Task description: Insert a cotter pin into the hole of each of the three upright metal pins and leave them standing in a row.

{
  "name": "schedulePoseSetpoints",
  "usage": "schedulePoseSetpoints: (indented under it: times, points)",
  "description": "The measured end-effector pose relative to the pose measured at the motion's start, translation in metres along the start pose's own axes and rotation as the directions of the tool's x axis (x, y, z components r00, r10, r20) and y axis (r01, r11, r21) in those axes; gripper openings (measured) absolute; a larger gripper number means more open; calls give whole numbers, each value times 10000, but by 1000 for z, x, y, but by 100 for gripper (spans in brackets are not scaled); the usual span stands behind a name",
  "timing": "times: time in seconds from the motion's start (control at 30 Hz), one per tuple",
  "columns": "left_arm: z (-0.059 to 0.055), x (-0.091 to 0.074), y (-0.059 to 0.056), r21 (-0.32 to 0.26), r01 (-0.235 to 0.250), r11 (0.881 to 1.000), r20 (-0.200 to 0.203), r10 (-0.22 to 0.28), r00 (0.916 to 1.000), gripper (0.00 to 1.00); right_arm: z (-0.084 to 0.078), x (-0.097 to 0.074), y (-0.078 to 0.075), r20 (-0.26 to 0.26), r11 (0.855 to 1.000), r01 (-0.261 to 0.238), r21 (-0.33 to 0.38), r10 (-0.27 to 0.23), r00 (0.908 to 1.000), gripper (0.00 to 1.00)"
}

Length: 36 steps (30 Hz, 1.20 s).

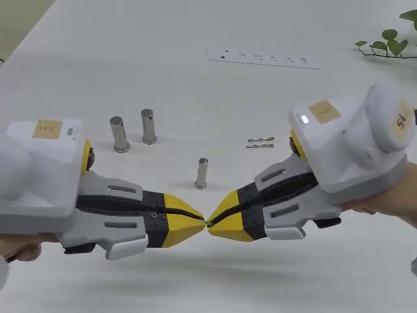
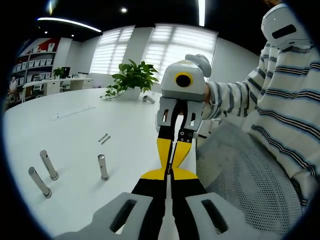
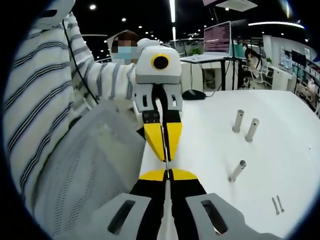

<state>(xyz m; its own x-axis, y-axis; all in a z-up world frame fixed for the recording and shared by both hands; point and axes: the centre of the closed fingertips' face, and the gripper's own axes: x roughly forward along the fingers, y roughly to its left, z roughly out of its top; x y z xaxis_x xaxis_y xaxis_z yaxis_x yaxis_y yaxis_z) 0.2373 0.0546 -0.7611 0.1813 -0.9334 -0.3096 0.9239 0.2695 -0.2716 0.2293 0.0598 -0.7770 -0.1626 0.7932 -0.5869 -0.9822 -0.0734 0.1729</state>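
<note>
White bench (image 1: 195,78): three metal pins (image 1: 202,173) upright, two cotter pins (image 1: 260,142) lying nearby; my left gripper (image 1: 202,220) and right gripper (image 1: 211,222), both closed, meet tip to tip.

left gripper (image 1: 199,221), right gripper (image 1: 215,222): white shells, yellow tips; striped sleeve (image 2: 280,100)

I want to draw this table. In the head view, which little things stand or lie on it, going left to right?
In order: first upright pin → second upright pin → lone nearer pin → two cotter pins → plant leaves.
</note>
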Motion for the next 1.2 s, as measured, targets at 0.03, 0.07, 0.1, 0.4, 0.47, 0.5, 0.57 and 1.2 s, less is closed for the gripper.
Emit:
schedulePoseSetpoints:
  times: [0.03, 0.07, 0.1, 0.4, 0.47, 0.5, 0.57, 1.2]
  points:
    - [0, 0, 0, 14, 19, 10000, 13, -19, 10000, 0, 0, 0, 0, -20, 10000, -8, 1, 8, 10000, 4]
    - [0, 1, 0, 18, 41, 10000, 22, -41, 10000, 0, 0, -1, 1, -56, 10000, -39, -26, 39, 10000, 4]
    - [0, 1, 0, 3, 70, 10000, 62, -70, 10000, 0, 0, -1, 1, -85, 10000, -51, -42, 51, 10000, 4]
    - [-4, 5, 2, -210, 91, 9997, 56, -89, 9999, 0, -4, -5, -1, -388, 9999, -108, -38, 106, 9992, 4]
    - [-4, 5, 2, -226, 95, 9997, 51, -94, 9999, 1, -5, -5, -1, -439, 9999, -90, -54, 88, 9990, 4]
    - [-5, 6, 3, -238, 82, 9997, 45, -81, 10000, 1, -5, -5, -2, -452, 10000, -74, -52, 72, 9990, 4]
    - [-5, 6, 4, -322, 45, 9995, 55, -44, 10000, 1, -6, -5, -2, -496, 10000, -33, -42, 31, 9988, 4]
    - [-9, 9, 36, -705, -1086, 9916, 197, 1102, 9937, 27, -35, -24, -36, -1506, 9867, 1564, 448, -1481, 9774, 4]
